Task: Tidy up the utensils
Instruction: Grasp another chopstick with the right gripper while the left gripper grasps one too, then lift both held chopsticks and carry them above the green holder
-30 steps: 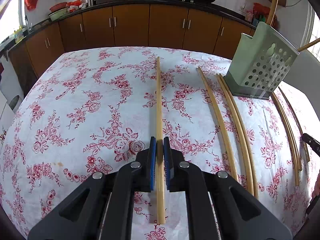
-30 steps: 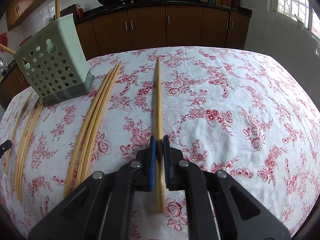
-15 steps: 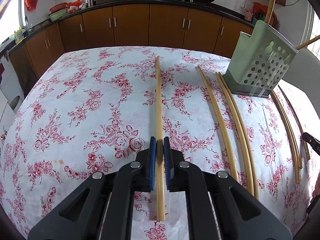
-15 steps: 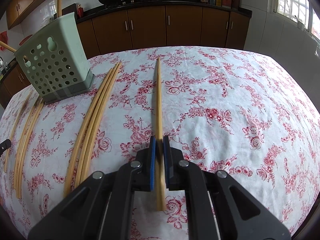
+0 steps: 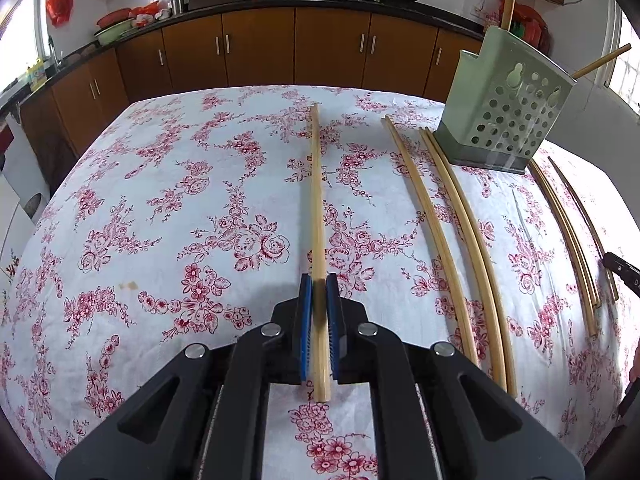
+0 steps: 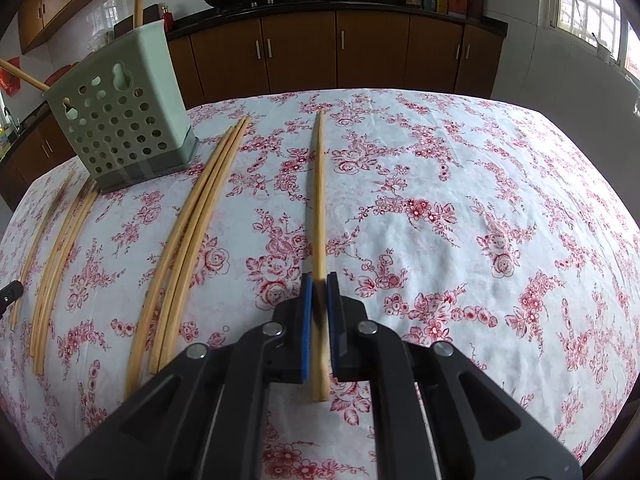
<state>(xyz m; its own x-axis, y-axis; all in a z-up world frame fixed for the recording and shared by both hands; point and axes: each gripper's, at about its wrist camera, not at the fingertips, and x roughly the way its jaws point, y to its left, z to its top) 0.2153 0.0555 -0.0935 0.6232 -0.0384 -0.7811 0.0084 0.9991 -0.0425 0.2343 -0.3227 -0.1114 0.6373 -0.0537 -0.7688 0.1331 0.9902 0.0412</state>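
Observation:
My left gripper (image 5: 319, 280) is shut on a long wooden chopstick (image 5: 317, 200) and holds it lifted above the floral tablecloth (image 5: 180, 208). My right gripper (image 6: 319, 280) is shut on another wooden chopstick (image 6: 319, 200), also raised off the cloth with its shadow beneath. A green perforated utensil holder (image 5: 505, 112) stands at the far right in the left wrist view and at the far left in the right wrist view (image 6: 120, 120); two chopsticks stick out of it.
Several loose chopsticks (image 5: 448, 232) lie in rows between the grippers, near the holder, and more lie beyond it (image 5: 568, 232); they also show in the right wrist view (image 6: 192, 232). Brown cabinets (image 5: 260, 48) and a counter with pans stand behind the table.
Both grippers have lifted their chopsticks off the cloth and tipped the far ends upward. The loose chopsticks and the holder have not moved on the table.

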